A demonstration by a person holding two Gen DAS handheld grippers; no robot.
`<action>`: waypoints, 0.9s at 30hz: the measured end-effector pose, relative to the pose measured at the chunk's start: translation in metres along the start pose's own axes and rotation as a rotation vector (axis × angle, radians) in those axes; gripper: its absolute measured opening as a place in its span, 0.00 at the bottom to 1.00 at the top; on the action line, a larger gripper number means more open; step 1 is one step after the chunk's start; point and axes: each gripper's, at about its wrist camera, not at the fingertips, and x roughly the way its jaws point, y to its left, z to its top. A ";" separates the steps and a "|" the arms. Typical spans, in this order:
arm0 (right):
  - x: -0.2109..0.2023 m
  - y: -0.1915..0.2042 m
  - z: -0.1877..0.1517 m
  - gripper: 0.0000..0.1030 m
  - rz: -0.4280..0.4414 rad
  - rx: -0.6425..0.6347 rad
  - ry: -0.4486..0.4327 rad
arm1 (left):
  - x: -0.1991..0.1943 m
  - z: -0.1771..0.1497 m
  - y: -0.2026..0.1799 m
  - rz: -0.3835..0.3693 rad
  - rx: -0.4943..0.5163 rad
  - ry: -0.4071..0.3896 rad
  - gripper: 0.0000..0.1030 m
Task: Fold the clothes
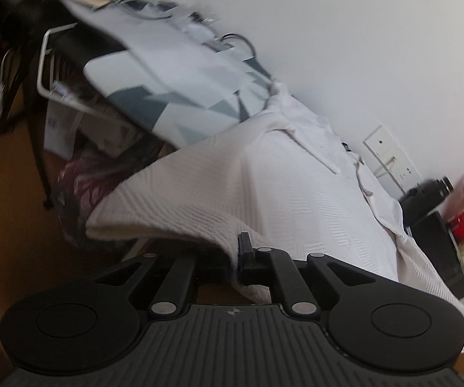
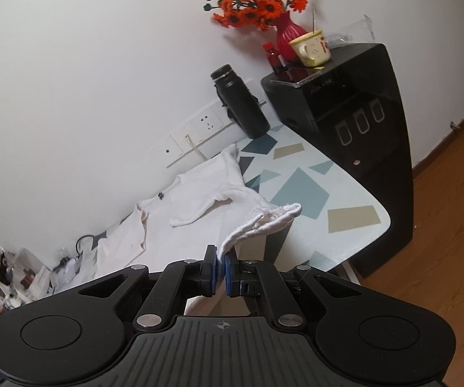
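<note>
A white textured garment (image 1: 290, 190) lies spread over the patterned table (image 1: 154, 103), its near hem hanging over the table edge. My left gripper (image 1: 236, 251) is shut on that hem, and cloth drapes over and hides its left finger. In the right wrist view the same white garment (image 2: 199, 200) lies crumpled by the wall, with one ribbed corner pulled up off the table (image 2: 306, 190). My right gripper (image 2: 220, 269) is shut on that corner, the cloth pinched between its blue pads (image 2: 230, 271).
A black bottle (image 2: 240, 101) stands by the wall sockets (image 2: 196, 132). A black cabinet (image 2: 354, 116) at the table's end carries a red vase of orange flowers (image 2: 288, 37) and a mug (image 2: 310, 48). Clutter (image 2: 15, 277) lies at the far left. A white rack (image 1: 49, 64) stands beside the table.
</note>
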 end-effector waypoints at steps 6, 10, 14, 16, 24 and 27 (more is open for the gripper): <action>-0.001 0.000 0.002 0.04 0.003 -0.003 0.003 | 0.006 -0.010 0.016 -0.017 -0.094 0.015 0.11; -0.003 -0.003 0.001 0.04 0.001 -0.002 0.004 | 0.009 -0.015 0.034 -0.016 -0.212 0.007 0.12; -0.005 -0.006 0.000 0.04 -0.003 0.005 0.007 | 0.008 -0.015 0.048 -0.016 -0.291 -0.031 0.12; -0.005 -0.007 0.001 0.04 -0.003 0.004 0.006 | 0.009 -0.014 0.054 -0.012 -0.332 -0.043 0.12; -0.005 -0.010 0.001 0.04 -0.004 0.013 0.008 | -0.008 -0.003 0.036 -0.011 -0.192 -0.156 0.04; -0.006 -0.010 0.004 0.04 0.003 0.008 0.000 | -0.045 0.009 -0.003 -0.016 0.052 -0.255 0.04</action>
